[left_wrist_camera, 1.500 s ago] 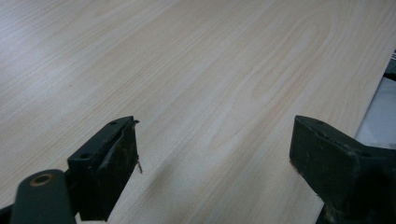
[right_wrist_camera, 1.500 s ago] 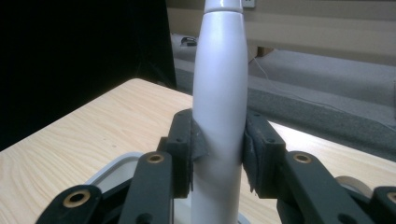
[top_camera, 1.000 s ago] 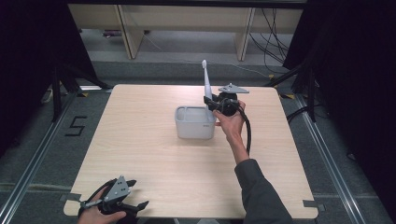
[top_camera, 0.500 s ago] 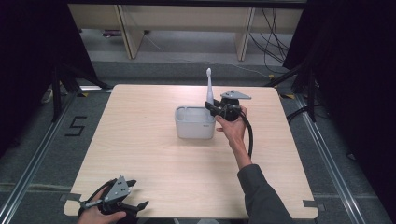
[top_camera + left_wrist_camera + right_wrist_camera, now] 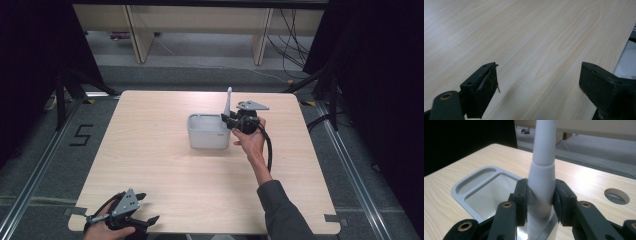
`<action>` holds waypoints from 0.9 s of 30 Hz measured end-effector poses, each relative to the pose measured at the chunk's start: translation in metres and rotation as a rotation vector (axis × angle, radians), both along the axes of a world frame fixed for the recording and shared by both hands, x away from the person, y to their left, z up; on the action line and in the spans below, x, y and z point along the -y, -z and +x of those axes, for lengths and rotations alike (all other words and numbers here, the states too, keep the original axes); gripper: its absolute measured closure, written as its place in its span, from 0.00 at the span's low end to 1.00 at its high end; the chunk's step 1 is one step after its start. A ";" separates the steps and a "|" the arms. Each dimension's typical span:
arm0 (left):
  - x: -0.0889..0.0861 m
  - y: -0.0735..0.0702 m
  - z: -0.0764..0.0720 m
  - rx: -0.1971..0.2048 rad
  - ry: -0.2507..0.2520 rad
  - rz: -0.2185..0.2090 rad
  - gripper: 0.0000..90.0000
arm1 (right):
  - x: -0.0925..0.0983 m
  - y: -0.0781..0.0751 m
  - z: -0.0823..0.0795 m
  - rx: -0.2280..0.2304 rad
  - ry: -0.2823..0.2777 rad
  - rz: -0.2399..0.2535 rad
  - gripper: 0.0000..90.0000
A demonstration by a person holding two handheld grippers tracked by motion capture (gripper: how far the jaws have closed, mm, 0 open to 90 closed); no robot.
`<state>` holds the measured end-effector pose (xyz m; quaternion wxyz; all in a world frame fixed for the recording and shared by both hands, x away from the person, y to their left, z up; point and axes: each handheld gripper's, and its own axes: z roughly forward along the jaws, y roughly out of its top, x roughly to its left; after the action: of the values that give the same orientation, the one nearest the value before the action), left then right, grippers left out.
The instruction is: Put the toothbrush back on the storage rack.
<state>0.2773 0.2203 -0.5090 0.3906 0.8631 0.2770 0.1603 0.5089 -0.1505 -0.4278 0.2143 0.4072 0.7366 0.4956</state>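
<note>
Wood table (image 5: 165, 165), grey tub (image 5: 208, 132) mid-table.
Got my right gripper (image 5: 541, 195) clamped on a white stick (image 5: 543, 167) upright over the tub; left gripper (image 5: 539, 85) sits wide open, near edge.

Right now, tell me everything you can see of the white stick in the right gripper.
The white stick is smooth and round, plastic by its look, with a thick lower section stepping to a slimmer upper shaft. It stands nearly upright, clamped between the right gripper's jaws at the grey bin's right rim. Its lower end is hidden.
</note>
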 end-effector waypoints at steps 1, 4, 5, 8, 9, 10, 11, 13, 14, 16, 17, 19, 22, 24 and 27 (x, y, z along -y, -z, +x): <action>0.000 0.000 0.000 0.000 0.000 0.001 0.16 | 0.000 0.001 0.000 -0.002 -0.007 -0.010 0.74; 0.000 0.000 0.000 -0.001 0.003 0.000 0.16 | 0.000 0.002 0.001 0.001 -0.014 -0.026 0.75; 0.000 0.000 0.000 -0.001 0.003 0.001 0.16 | 0.000 0.003 0.001 -0.003 -0.014 -0.027 0.75; 0.000 0.000 0.000 -0.002 0.003 0.000 0.16 | -0.001 0.003 0.000 -0.009 -0.005 -0.002 0.75; 0.001 0.001 -0.001 -0.007 -0.006 -0.009 0.16 | -0.001 0.003 0.000 0.012 -0.010 -0.011 0.75; 0.000 0.001 0.000 -0.010 0.000 -0.001 0.16 | -0.001 0.003 0.000 0.015 -0.017 -0.016 0.75; 0.001 0.001 -0.001 -0.008 -0.001 -0.006 0.16 | -0.001 0.002 -0.001 0.000 -0.016 -0.007 0.74; 0.001 0.001 -0.001 -0.004 -0.004 -0.007 0.16 | -0.001 0.002 -0.001 -0.005 -0.014 0.004 0.66; 0.001 0.001 -0.001 -0.003 -0.003 -0.007 0.16 | -0.002 0.002 -0.002 -0.006 -0.001 0.008 0.63; 0.000 0.000 0.000 -0.015 0.007 0.003 0.16 | 0.000 0.001 -0.003 -0.007 -0.017 0.020 0.58; 0.001 0.001 -0.001 -0.017 -0.003 -0.017 0.16 | 0.001 0.001 -0.004 -0.009 -0.023 0.047 0.57; 0.000 0.000 0.000 0.001 0.005 0.000 0.16 | 0.003 0.000 -0.005 -0.001 -0.026 0.045 0.50; 0.001 0.001 -0.001 -0.005 -0.005 -0.010 0.16 | 0.005 -0.004 -0.010 -0.001 -0.021 0.038 0.46; 0.000 0.000 0.000 -0.002 0.003 -0.002 0.16 | 0.005 -0.007 -0.013 -0.005 -0.019 0.041 0.43; 0.000 0.000 -0.001 -0.004 -0.005 -0.009 0.16 | 0.008 -0.010 -0.018 0.012 -0.018 0.033 0.42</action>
<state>0.2766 0.2201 -0.5095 0.3936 0.8610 0.2807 0.1581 0.4911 -0.1588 -0.4175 0.2075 0.4009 0.7308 0.5120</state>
